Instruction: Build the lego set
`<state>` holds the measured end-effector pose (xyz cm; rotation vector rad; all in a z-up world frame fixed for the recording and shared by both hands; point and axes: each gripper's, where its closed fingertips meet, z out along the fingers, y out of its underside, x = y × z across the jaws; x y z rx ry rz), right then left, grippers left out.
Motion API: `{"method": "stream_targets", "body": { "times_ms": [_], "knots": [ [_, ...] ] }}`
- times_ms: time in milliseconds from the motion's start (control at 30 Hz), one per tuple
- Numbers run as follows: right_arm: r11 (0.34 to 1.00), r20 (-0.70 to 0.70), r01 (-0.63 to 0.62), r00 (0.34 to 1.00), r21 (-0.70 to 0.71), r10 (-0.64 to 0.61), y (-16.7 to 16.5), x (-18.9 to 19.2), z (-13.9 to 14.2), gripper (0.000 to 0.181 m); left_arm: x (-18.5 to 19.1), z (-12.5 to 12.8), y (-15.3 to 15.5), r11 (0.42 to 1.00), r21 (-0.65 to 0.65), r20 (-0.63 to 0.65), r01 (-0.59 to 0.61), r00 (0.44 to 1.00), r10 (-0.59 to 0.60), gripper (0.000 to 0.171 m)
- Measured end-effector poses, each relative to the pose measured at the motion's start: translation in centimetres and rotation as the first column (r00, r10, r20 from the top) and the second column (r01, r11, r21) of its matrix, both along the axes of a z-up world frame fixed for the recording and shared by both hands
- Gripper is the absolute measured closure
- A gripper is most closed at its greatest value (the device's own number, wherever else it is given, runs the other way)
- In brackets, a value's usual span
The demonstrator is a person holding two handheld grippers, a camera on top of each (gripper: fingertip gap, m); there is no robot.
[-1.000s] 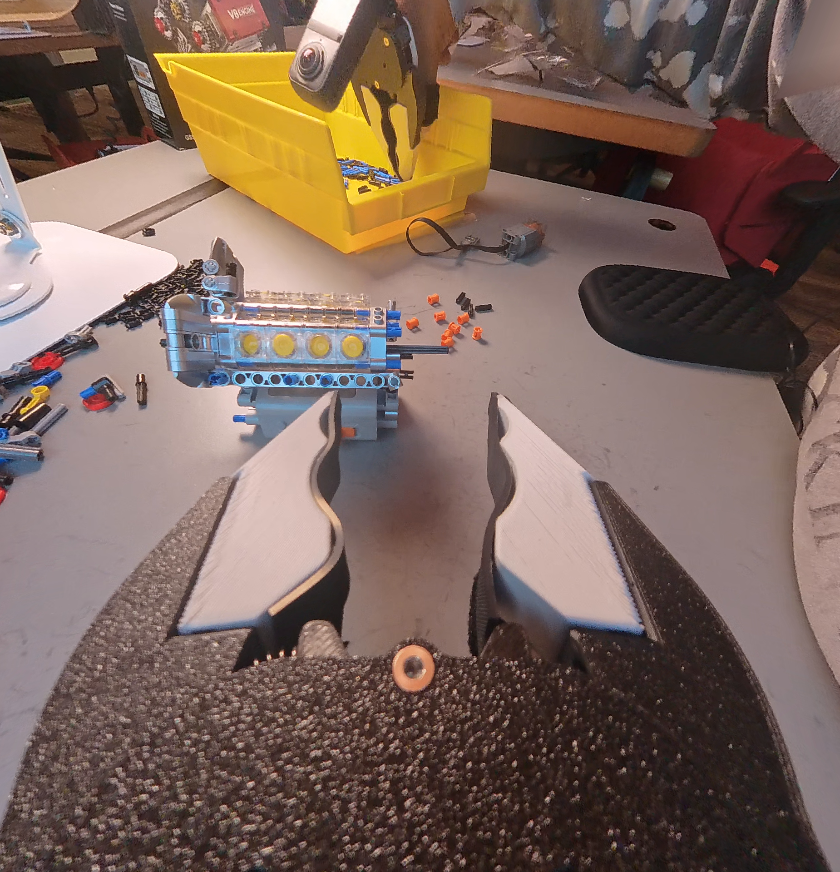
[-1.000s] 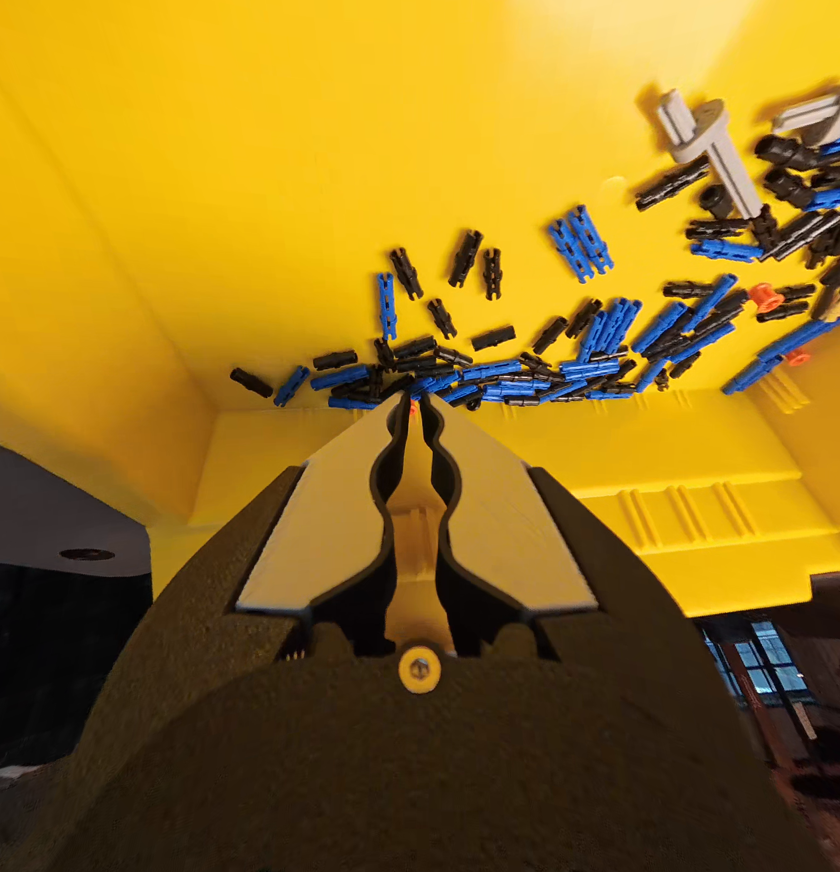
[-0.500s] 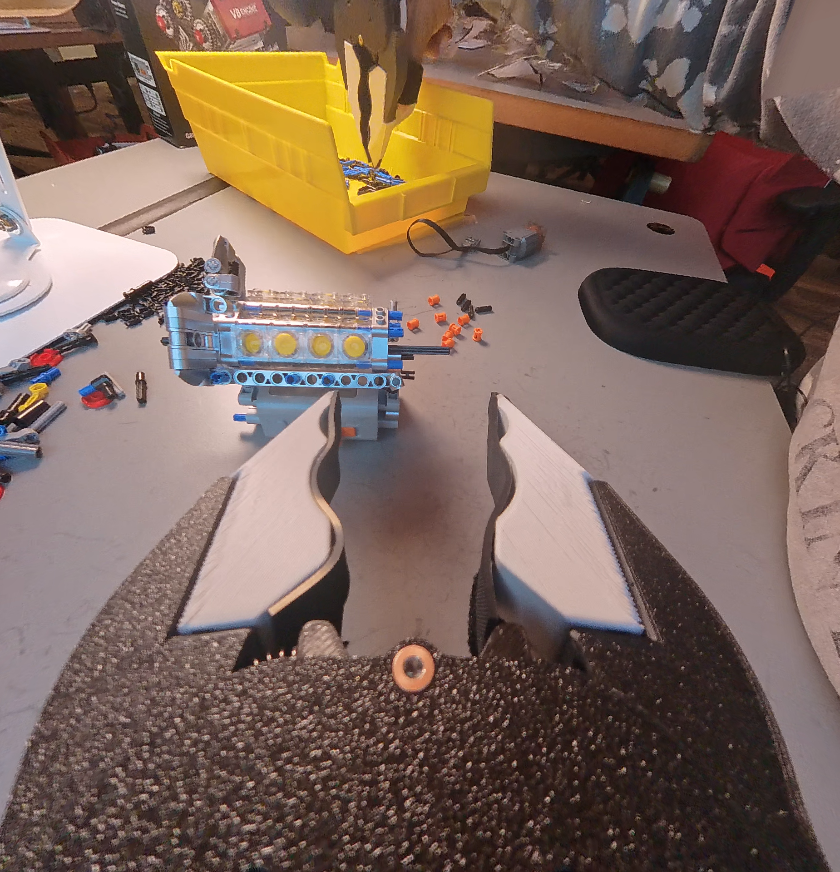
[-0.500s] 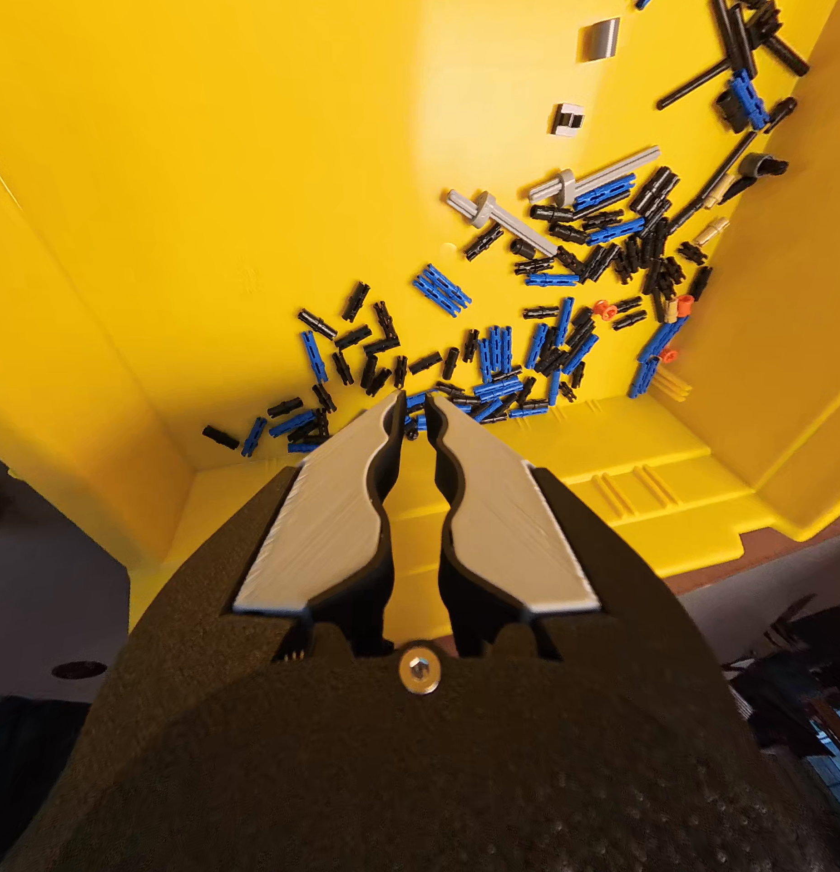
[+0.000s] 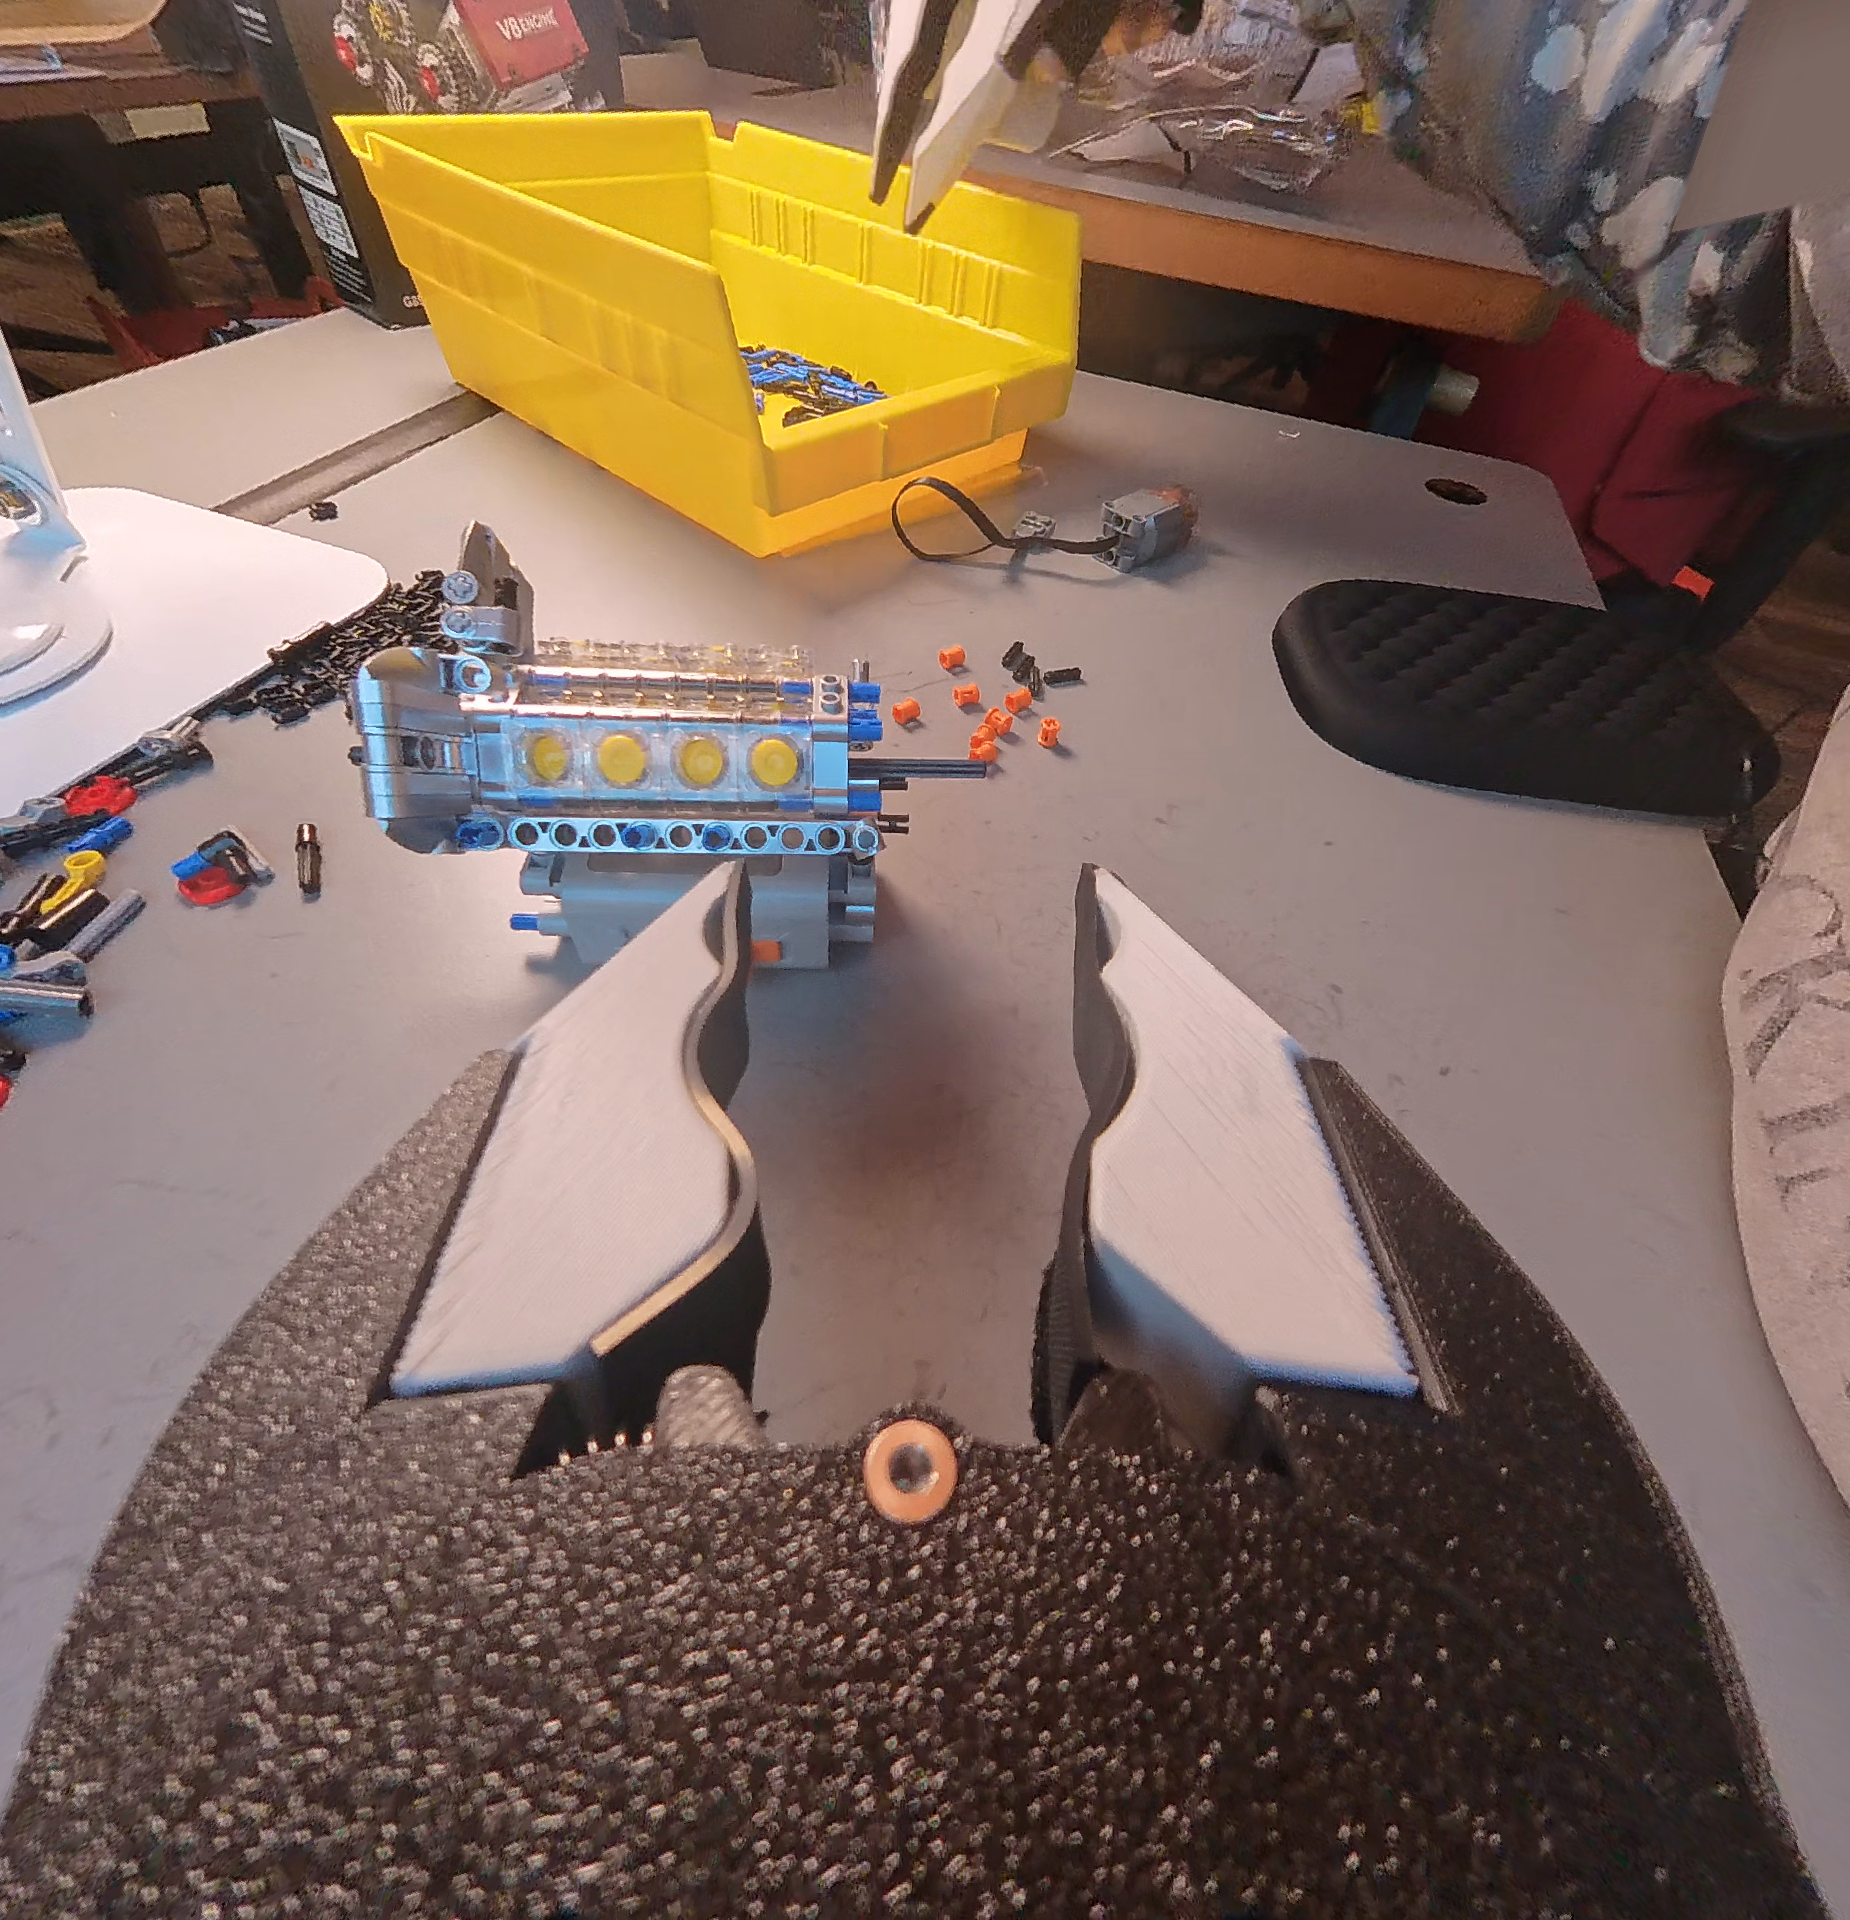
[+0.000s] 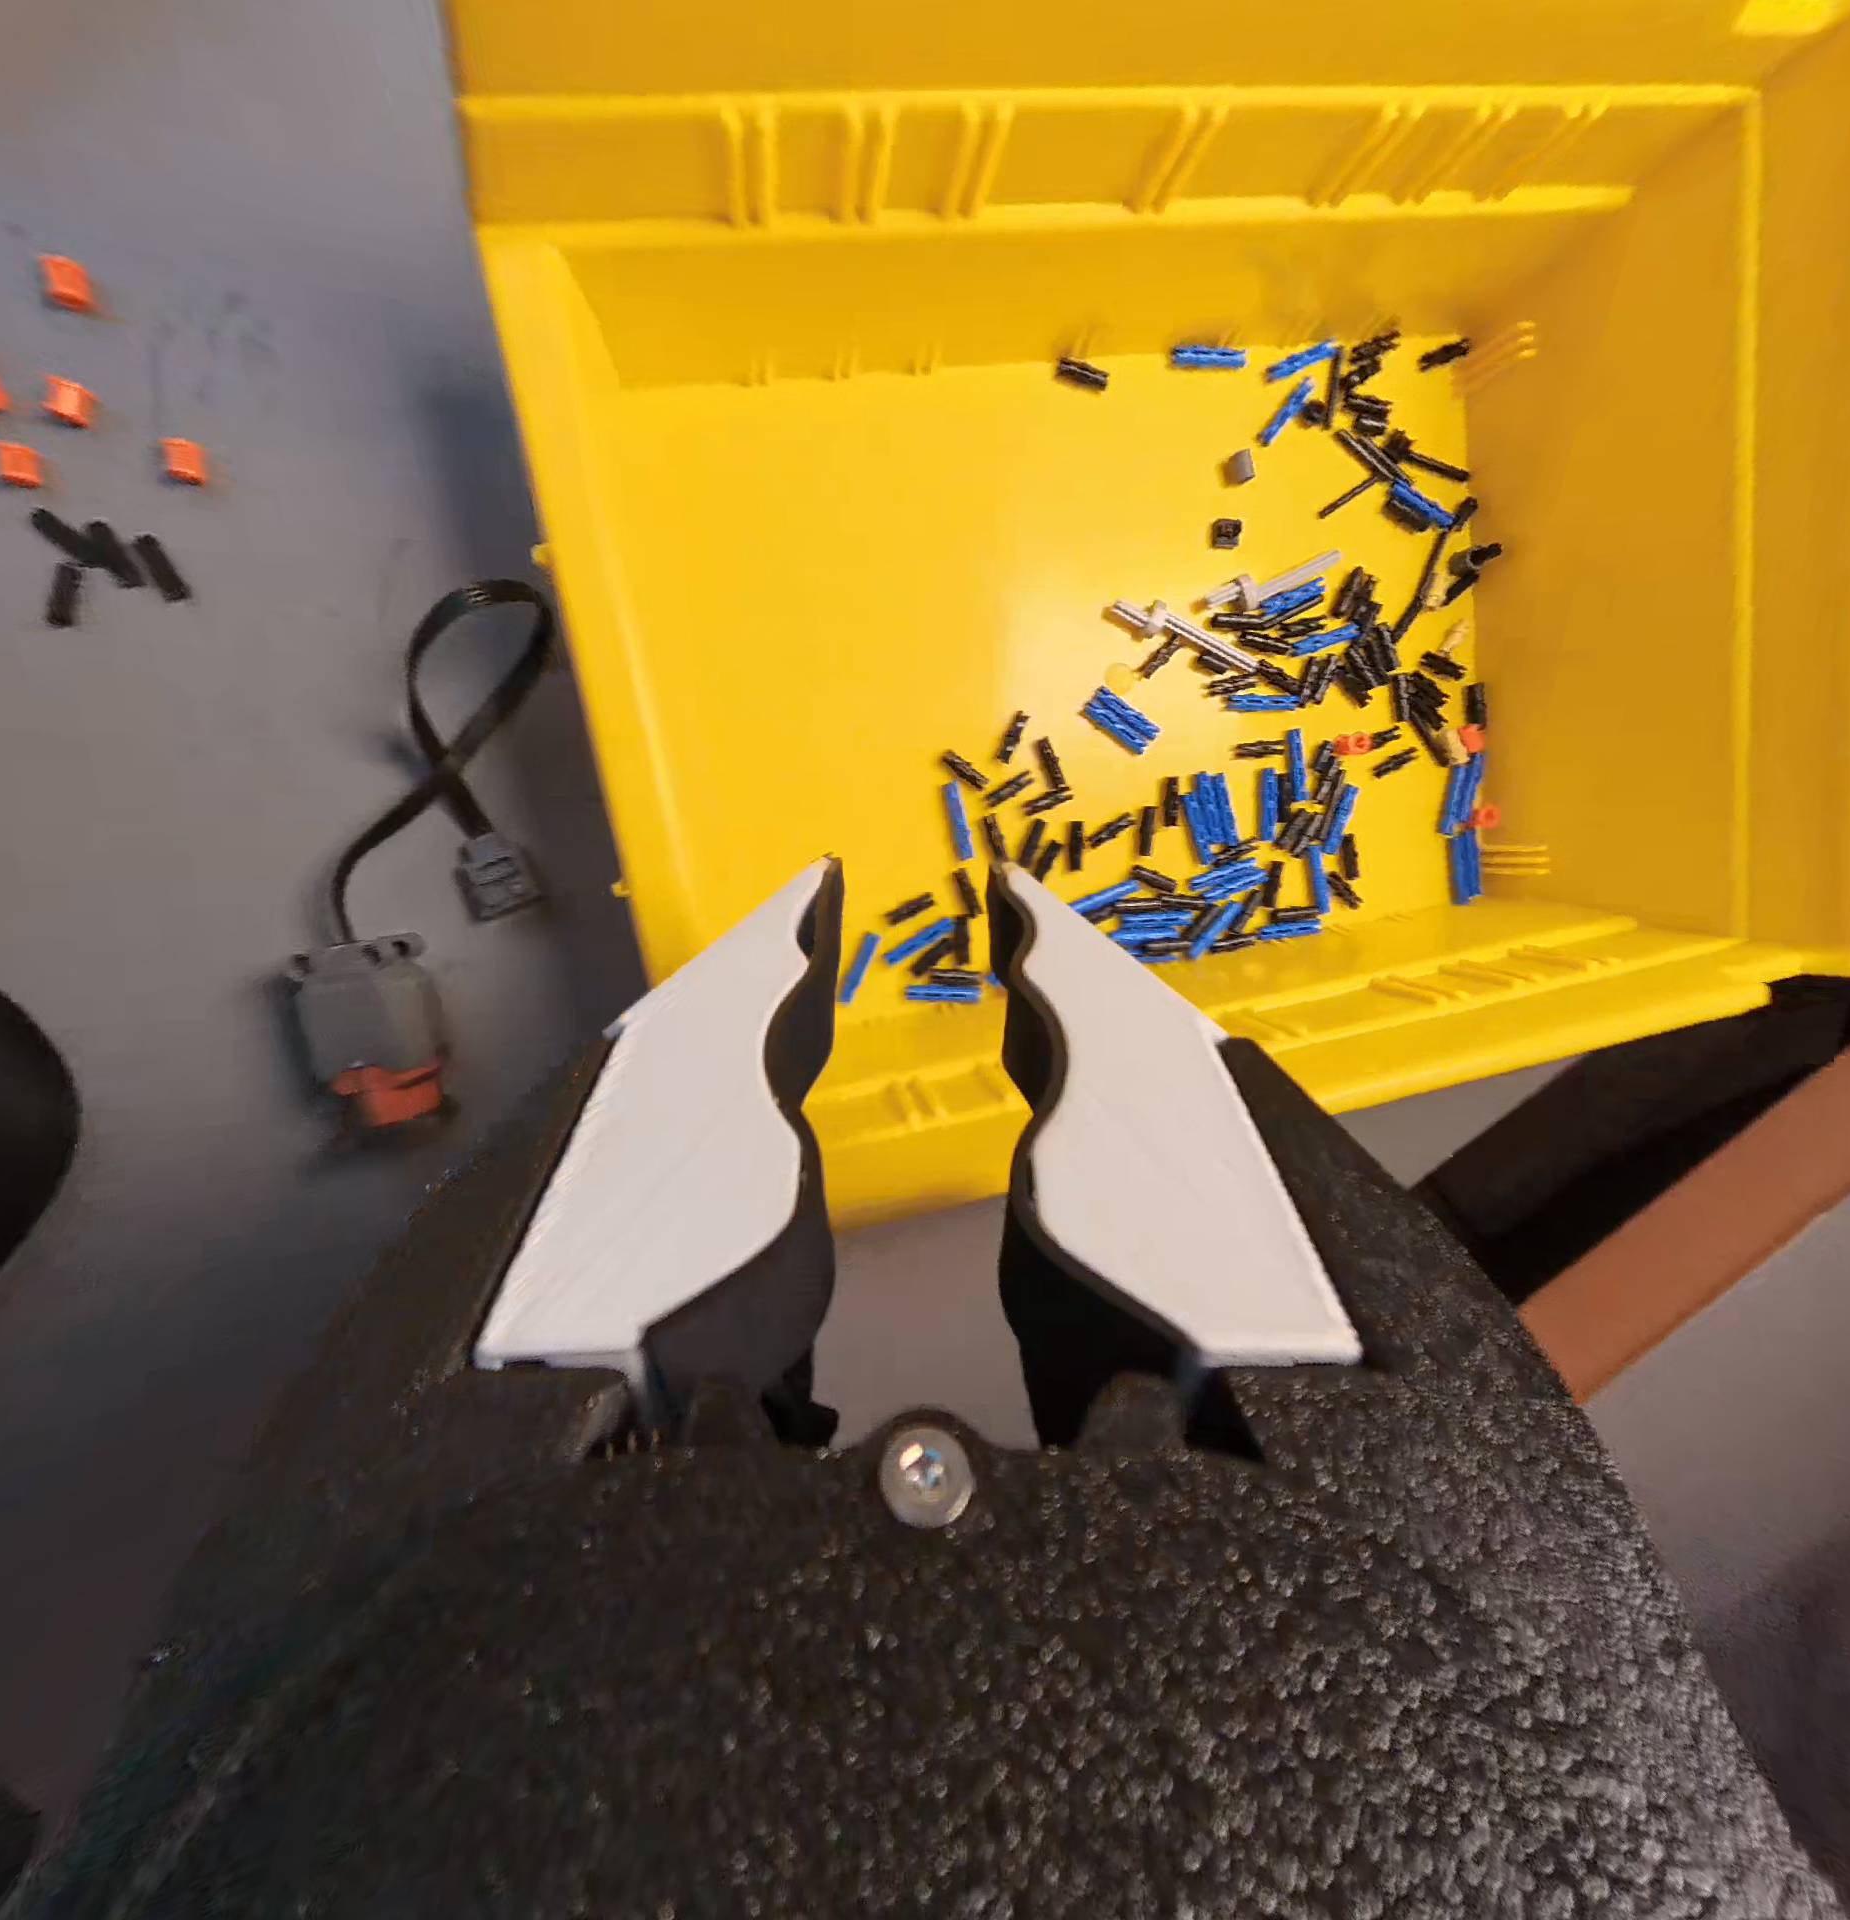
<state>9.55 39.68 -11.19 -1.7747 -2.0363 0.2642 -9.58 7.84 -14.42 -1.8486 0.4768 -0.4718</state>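
Two views from hand-held grippers over a grey table [image 5: 1316, 935].

The right gripper [image 6: 910, 864] has risen out of the yellow bin [image 6: 1108, 156] and now hangs above its near wall. Its fingers have spread from nearly closed to a clear gap, with nothing between them. Loose blue and black pins [image 6: 1212, 852] lie on the bin floor, from just past the fingertips out to 2 o'clock. At 9 o'clock a small grey motor [image 6: 365, 1018] with a looped black cable rests on the table.

The left gripper [image 5: 910, 873] has not moved. It hovers low over the table, fingers wide apart and empty. A grey brick-built engine [image 5: 640, 758] with four yellow discs stands at 11 o'clock, just past the left fingertip. Orange bushes [image 5: 988, 717] are scattered at 12 o'clock, with the bin farther off behind them.
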Motion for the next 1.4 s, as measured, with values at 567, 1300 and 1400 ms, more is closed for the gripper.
{"method": "stream_targets", "body": {
  "times_ms": [567,1300,1400],
  "knots": [
    [0.981,-0.167,0.014,0.986,0.192,0.019,-7.5,1.3,-5.4,0.131,0.4,-0.4,-0.1,1.000,0.000,-0.043,0.005,0.999,-0.005,0.111],
    [0.825,0.036,-0.059,0.998,0.561,0.047,-3.7,-2.4,-8.0,0.151,0.5,-0.4,-0.2,1.000,0.009,-0.062,0.009,0.998,-0.008,0.111],
    [0.800,0.030,-0.062,0.998,0.597,0.055,-4.0,-2.1,-7.9,0.151,0.6,-0.6,-0.3,1.000,0.007,-0.083,0.017,0.996,-0.017,0.111]
  ]
}}
